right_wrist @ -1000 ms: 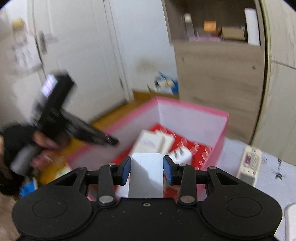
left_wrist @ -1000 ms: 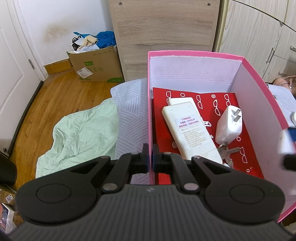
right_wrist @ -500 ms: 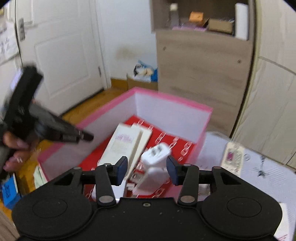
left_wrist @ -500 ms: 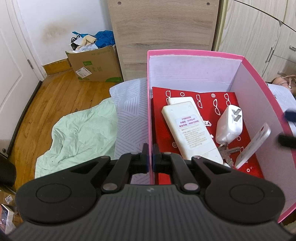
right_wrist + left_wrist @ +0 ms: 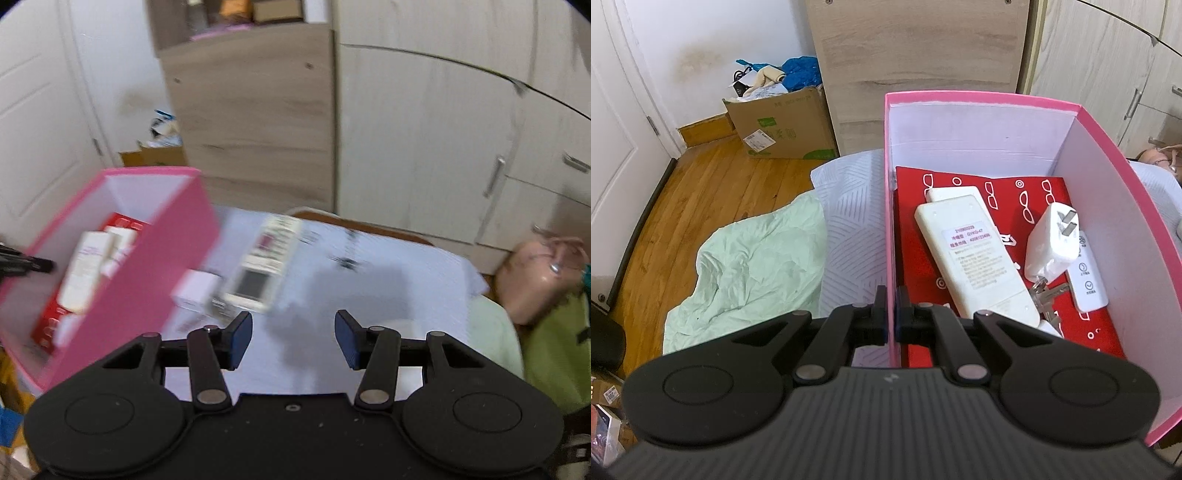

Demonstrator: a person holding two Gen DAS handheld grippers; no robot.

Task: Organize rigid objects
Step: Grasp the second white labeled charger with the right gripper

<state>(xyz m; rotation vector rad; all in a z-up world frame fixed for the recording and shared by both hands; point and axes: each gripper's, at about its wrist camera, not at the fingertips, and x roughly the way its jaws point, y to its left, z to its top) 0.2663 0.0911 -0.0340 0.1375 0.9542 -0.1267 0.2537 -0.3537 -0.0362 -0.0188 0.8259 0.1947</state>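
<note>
A pink box (image 5: 979,98) with a red lining stands on the bed. My left gripper (image 5: 891,310) is shut on its left wall. Inside lie a long white remote (image 5: 975,254), a white charger plug (image 5: 1052,242), keys (image 5: 1047,295) and a small white remote (image 5: 1087,280) by the right wall. In the blurred right wrist view the pink box (image 5: 147,280) is at the left. My right gripper (image 5: 293,336) hangs over the pale sheet to its right, jaws opening with nothing between them. A white remote with buttons (image 5: 264,266) and a small white block (image 5: 195,290) lie on the sheet ahead of it.
A pale green blanket (image 5: 753,258) drapes off the bed's left side over the wooden floor. A cardboard box (image 5: 783,122) of clutter stands by a wooden cabinet (image 5: 916,66). Wardrobe doors (image 5: 424,147) back the bed. A pink bag (image 5: 535,280) and green cloth (image 5: 554,347) lie at right.
My right gripper let go of the small white remote, which now lies in the box, then swung right out over the bed with wider jaws. The left gripper has not moved.
</note>
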